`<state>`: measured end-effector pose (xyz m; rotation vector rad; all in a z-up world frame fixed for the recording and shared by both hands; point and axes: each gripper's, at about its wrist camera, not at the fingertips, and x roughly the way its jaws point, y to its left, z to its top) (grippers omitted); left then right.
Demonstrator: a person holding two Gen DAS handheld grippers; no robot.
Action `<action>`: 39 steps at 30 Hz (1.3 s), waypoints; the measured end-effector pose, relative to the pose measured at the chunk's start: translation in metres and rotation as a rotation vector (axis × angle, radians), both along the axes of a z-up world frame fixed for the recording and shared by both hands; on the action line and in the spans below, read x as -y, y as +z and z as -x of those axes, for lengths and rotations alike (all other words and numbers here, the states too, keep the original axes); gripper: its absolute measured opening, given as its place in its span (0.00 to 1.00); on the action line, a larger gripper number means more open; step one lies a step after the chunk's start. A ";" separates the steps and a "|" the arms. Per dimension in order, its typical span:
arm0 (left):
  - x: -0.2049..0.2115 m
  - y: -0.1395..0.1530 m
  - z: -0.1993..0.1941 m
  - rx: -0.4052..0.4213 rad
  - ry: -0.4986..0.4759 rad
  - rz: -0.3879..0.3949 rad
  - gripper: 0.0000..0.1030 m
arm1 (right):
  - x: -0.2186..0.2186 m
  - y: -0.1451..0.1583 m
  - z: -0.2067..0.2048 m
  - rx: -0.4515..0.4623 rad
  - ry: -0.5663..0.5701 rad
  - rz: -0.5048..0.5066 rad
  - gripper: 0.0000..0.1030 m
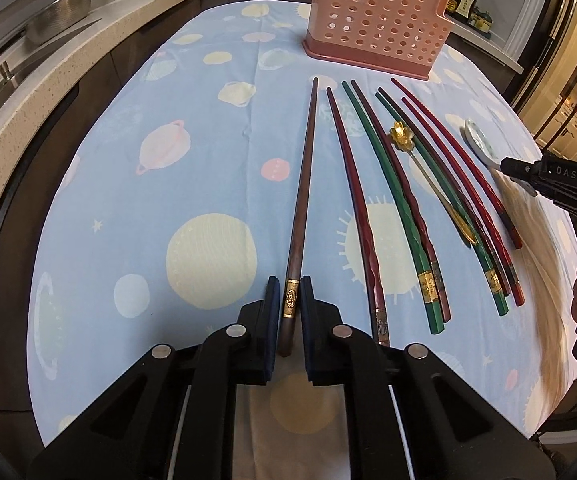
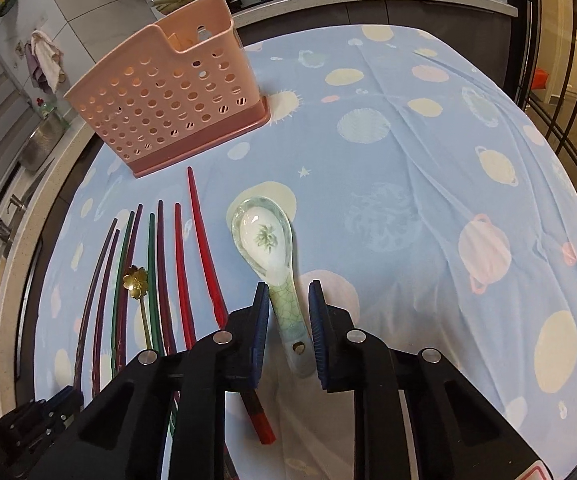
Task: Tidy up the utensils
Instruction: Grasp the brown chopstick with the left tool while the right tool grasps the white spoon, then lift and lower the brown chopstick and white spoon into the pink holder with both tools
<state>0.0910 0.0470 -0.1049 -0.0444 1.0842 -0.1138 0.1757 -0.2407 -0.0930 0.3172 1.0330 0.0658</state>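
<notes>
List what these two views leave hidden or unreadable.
- Pink holder interior: both views, its perforated walls block it.
- Red chopstick middle: right wrist view, under the right gripper.
- Ceramic spoon handle: left wrist view, behind that gripper, motion-blurred.
- Brown chopstick butt end: left wrist view, between the left gripper fingers.

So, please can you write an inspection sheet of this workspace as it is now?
Surface: table under a blue planet-print cloth.
Job's things: pink perforated holder standing upright; chopsticks lying in a row, among them a brown chopstick; gold flower spoon lying among them; ceramic spoon to their right.
Clutter: nothing seen.
Grippers: left gripper jaws closed on the brown chopstick's end; right gripper jaws either side of the ceramic spoon's handle, gaps visible.
Cables: nothing seen.
Surroundings: kitchen counter, sink, metal pot, bottles.
</notes>
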 end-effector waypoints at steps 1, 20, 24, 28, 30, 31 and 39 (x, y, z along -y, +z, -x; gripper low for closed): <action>0.000 0.000 0.000 0.000 0.000 0.001 0.10 | 0.000 -0.003 0.000 -0.006 0.000 -0.003 0.17; -0.009 0.012 0.007 0.000 0.004 0.060 0.07 | -0.004 0.012 0.042 0.038 0.013 0.024 0.08; -0.012 0.033 0.016 0.041 0.009 0.068 0.07 | 0.002 0.036 0.061 0.083 0.006 0.031 0.07; -0.015 0.060 0.021 0.095 0.012 0.083 0.07 | 0.008 0.058 0.072 0.126 -0.007 0.029 0.06; -0.015 0.075 0.020 0.130 0.009 0.088 0.07 | 0.010 0.068 0.076 0.151 -0.011 0.035 0.06; -0.015 0.084 0.019 0.148 0.007 0.089 0.07 | 0.010 0.073 0.077 0.163 -0.013 0.042 0.06; -0.012 0.146 -0.006 0.287 -0.019 0.112 0.07 | 0.009 0.110 0.067 0.251 0.004 0.040 0.06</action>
